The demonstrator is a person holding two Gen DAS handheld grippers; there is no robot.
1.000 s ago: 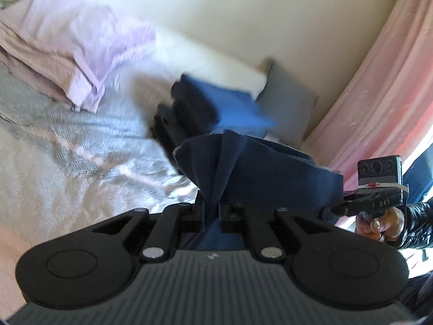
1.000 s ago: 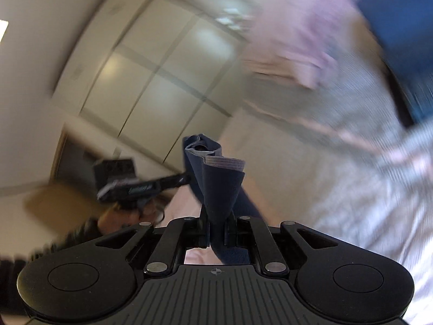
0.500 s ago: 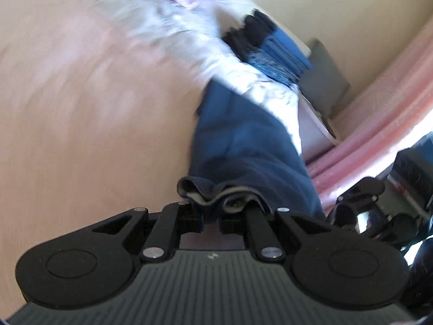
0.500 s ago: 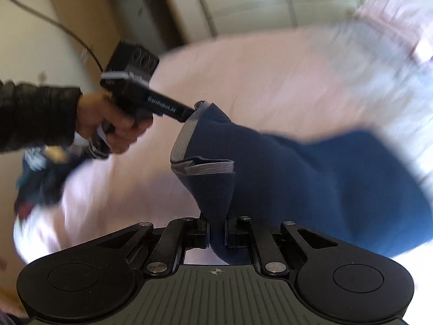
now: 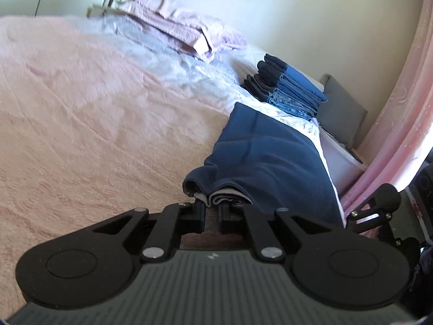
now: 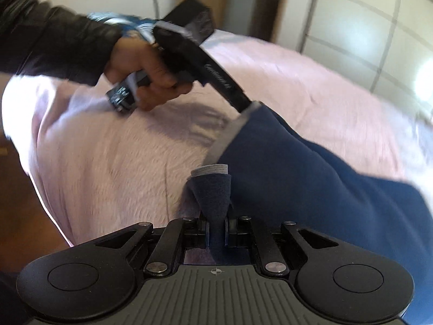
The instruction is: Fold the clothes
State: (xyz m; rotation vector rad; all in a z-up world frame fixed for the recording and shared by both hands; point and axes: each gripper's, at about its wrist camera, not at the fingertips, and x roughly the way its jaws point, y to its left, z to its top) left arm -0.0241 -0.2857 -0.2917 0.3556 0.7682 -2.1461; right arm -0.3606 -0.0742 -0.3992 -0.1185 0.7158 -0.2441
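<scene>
Left wrist view: left gripper (image 5: 211,214) and right gripper (image 6: 216,230) each pinch the navy garment (image 5: 270,157) draped on the bed (image 5: 94,108); keep its waistband taut, lowering both corners evenly.

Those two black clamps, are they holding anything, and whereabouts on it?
Yes. Both grip one navy garment by its grey-lined end: the left gripper and the right gripper each pinch a bunched fold of that edge. The rest lies on the pink bedspread.

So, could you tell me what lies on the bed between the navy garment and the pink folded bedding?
Nothing: in the left wrist view only bare bedspread separates the navy garment from the bedding.
</scene>
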